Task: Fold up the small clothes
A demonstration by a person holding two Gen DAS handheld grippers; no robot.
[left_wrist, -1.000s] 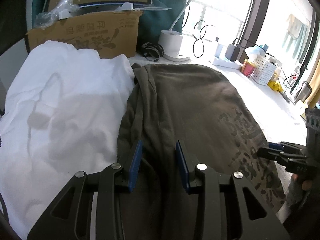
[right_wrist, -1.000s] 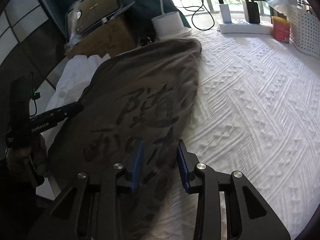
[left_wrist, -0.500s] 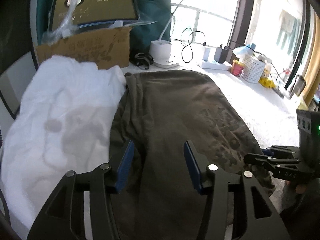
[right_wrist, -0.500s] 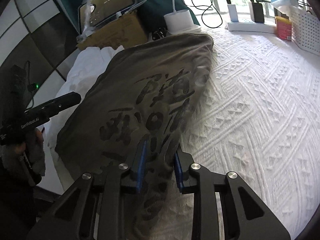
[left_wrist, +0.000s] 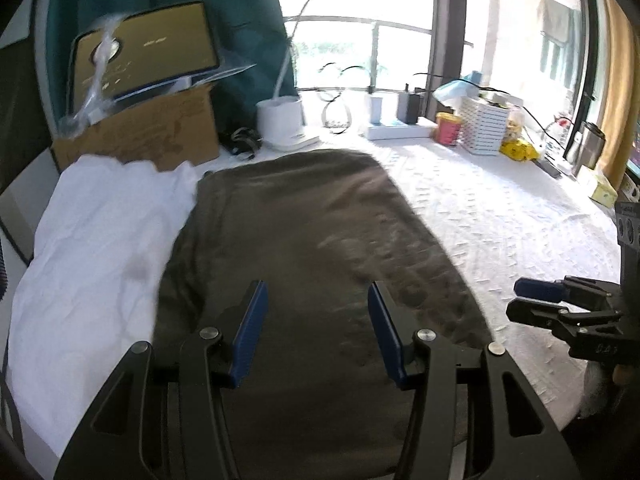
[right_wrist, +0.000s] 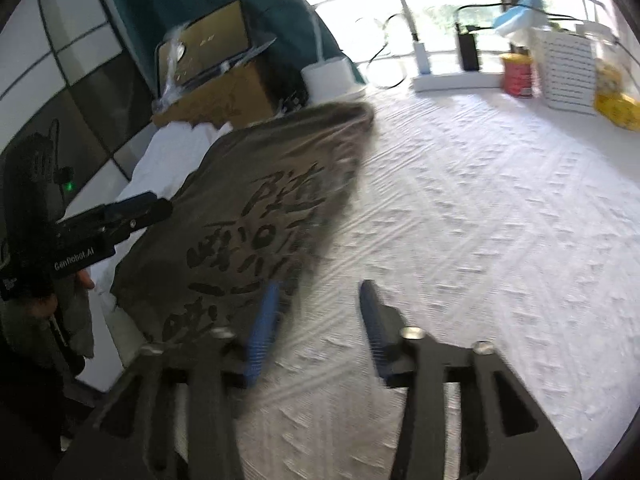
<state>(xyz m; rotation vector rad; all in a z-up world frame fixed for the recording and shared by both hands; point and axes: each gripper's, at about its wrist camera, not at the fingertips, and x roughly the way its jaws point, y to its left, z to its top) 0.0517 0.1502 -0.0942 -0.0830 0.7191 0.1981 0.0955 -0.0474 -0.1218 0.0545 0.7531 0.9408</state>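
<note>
An olive-brown T-shirt (left_wrist: 300, 220) with dark printed lettering (right_wrist: 260, 200) lies folded lengthwise on the white textured cover (right_wrist: 480, 220). A white garment (left_wrist: 100, 232) lies beside it on the left, partly under its edge. My left gripper (left_wrist: 316, 286) hovers open above the shirt's near end, with only cloth below and nothing between the pads. My right gripper (right_wrist: 320, 286) is opening just off the shirt's right edge. Its left finger (right_wrist: 264, 320) is beside the hem and its pads are free of the cloth. Each gripper shows in the other's view: the right gripper (left_wrist: 518, 300) and the left gripper (right_wrist: 160, 208).
A cardboard box (left_wrist: 160, 136) holding a bagged screen (left_wrist: 144, 52) stands behind the clothes. Along the window sit a white lamp base (left_wrist: 280, 120), a power strip with chargers (left_wrist: 400, 130), a red can (left_wrist: 448, 128), a white basket (left_wrist: 484, 128) and a yellow item (left_wrist: 516, 148).
The left gripper opened off the shirt's fold and drew back. The right gripper first pinched the shirt's right edge, then let go, opened wide and shifted right onto the cover.
</note>
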